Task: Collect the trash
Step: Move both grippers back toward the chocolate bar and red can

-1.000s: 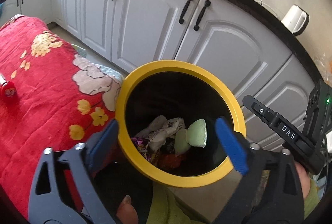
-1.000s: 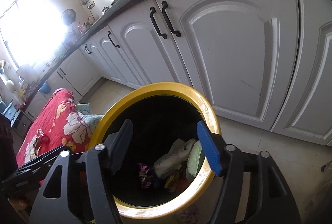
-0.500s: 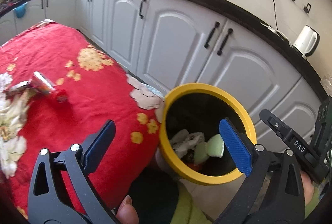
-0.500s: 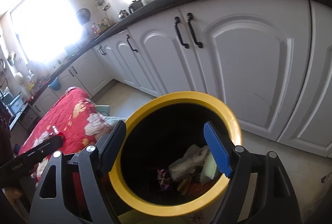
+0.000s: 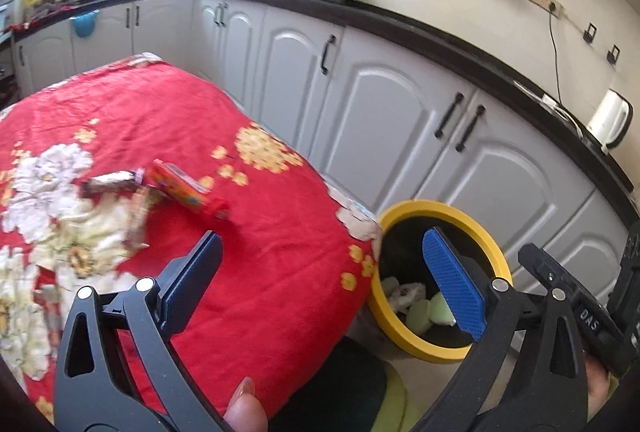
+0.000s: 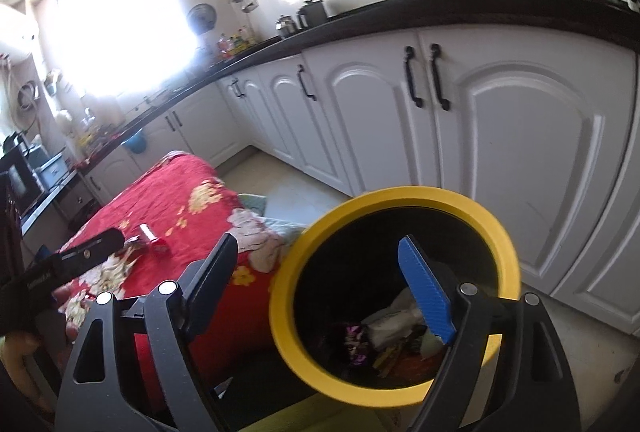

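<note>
A black bin with a yellow rim (image 5: 480, 228) (image 6: 400, 196) stands on the floor beside the table and holds wrappers, paper and pale green pieces (image 5: 424, 312). On the red flowered cloth (image 5: 280, 272) lie a red wrapper (image 5: 188, 192), a silver wrapper (image 5: 108, 180) and crumpled bits (image 5: 136, 220). My left gripper (image 5: 324, 280) is open and empty over the table's near edge, short of those wrappers. My right gripper (image 6: 320, 280) hangs above the bin's left rim, its jaws opening with nothing between them. The red wrapper (image 6: 152, 238) also shows far left in the right wrist view.
White cabinets (image 5: 360, 112) under a black counter (image 5: 440, 44) run close behind the bin. A white kettle (image 5: 608, 120) stands on the counter at right. A person's thumb (image 5: 244, 408) and dark clothing lie below the left gripper. The left tool's finger (image 6: 76, 256) crosses the right wrist view.
Both grippers rose and swung left, away from the bin's mouth toward the table. The bin slid to the right in the left wrist view and the wrappers came into sight. The right jaws widened.
</note>
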The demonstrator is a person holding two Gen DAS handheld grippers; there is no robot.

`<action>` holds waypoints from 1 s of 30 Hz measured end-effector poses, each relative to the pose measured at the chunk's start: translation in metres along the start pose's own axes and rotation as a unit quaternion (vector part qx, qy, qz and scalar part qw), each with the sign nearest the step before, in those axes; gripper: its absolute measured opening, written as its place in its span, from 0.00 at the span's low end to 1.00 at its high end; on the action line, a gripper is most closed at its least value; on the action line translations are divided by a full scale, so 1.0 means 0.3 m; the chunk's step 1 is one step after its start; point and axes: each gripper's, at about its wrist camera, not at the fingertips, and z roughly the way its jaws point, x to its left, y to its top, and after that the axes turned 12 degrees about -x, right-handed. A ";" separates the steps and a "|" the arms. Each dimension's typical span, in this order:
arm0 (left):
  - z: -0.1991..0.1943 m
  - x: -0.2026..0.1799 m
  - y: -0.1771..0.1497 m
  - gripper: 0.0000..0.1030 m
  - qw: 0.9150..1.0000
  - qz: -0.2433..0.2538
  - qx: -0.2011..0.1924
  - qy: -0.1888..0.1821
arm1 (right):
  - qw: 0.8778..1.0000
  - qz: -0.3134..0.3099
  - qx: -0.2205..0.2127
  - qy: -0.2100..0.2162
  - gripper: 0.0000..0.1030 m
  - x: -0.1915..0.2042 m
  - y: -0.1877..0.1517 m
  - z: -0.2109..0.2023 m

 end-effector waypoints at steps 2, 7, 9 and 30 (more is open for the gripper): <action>-0.021 0.020 0.013 0.89 1.000 -0.001 -0.010 0.007 | 1.000 -0.007 -0.002 0.008 0.78 0.034 0.003 -0.004; -0.064 0.075 0.038 0.89 0.999 -0.007 -0.026 0.018 | 0.999 -0.027 -0.007 0.024 0.79 0.112 0.007 -0.013; -0.077 0.089 0.042 0.89 0.999 -0.008 -0.029 0.022 | 0.999 -0.039 -0.008 0.028 0.80 0.141 0.009 -0.015; -0.211 0.336 0.080 0.89 0.992 -0.019 -0.058 0.109 | 0.988 -0.103 0.005 0.113 0.84 0.464 -0.003 0.045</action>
